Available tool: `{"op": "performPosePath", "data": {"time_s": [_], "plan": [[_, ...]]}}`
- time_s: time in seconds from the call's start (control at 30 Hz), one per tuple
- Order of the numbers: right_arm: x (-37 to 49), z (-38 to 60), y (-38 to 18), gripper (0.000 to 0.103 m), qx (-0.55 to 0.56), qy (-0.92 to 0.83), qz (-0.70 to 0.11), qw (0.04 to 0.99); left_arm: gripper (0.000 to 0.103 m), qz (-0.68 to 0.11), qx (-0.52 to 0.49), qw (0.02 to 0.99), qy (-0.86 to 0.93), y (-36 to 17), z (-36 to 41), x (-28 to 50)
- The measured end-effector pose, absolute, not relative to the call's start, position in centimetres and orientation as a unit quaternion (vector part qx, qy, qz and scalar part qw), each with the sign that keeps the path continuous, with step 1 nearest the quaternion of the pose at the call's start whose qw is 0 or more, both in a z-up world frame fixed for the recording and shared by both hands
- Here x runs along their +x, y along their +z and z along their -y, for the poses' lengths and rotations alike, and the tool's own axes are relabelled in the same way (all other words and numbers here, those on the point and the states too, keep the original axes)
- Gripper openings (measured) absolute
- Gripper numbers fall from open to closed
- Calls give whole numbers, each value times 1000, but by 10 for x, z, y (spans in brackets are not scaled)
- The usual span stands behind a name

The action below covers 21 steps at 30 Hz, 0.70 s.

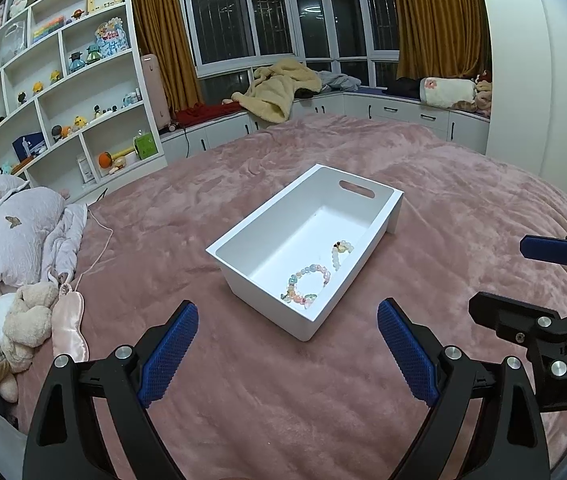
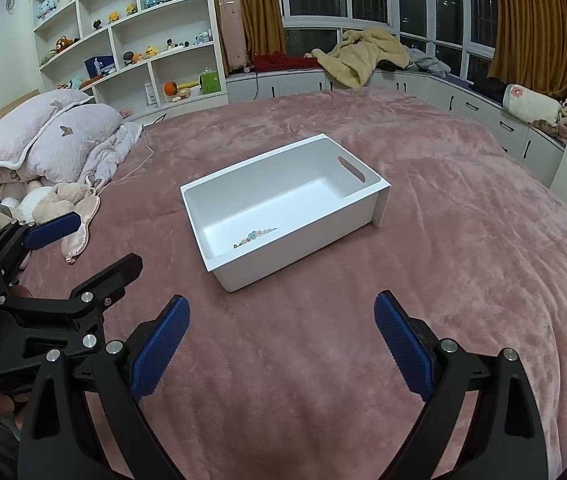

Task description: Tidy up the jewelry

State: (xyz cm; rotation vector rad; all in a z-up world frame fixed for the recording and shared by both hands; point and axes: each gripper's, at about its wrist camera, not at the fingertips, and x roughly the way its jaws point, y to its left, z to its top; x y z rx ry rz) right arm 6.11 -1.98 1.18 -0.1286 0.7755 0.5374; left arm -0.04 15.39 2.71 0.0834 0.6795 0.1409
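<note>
A white plastic bin (image 1: 379,210) with a handle slot stands on the pink bedspread; it also shows in the right wrist view (image 2: 219,196). Inside lie a pastel bead bracelet (image 1: 307,284) and a pale bead bracelet (image 1: 339,254); the right wrist view shows only a strip of the pastel beads (image 2: 255,236) over the near wall. My left gripper (image 1: 287,350) is open and empty, just short of the bin's near corner. My right gripper (image 2: 281,344) is open and empty, in front of the bin. Each gripper shows at the edge of the other's view (image 1: 523,280) (image 2: 79,240).
The pink bedspread (image 1: 283,420) covers the whole bed. Pillows (image 1: 7,220), plush toys (image 1: 23,320) and a pink eye mask (image 1: 69,326) lie at the left. A white shelf wall (image 1: 63,92) and a window bench with blankets (image 1: 279,92) stand beyond the bed.
</note>
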Motion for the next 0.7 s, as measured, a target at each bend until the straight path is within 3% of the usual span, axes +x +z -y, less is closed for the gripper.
{"op": "performPosePath", "data": {"time_s": [0.7], "plan": [[55,21,8,91,-61,258,-375,888,92,-331,48,940,70,30,-152,0]]}}
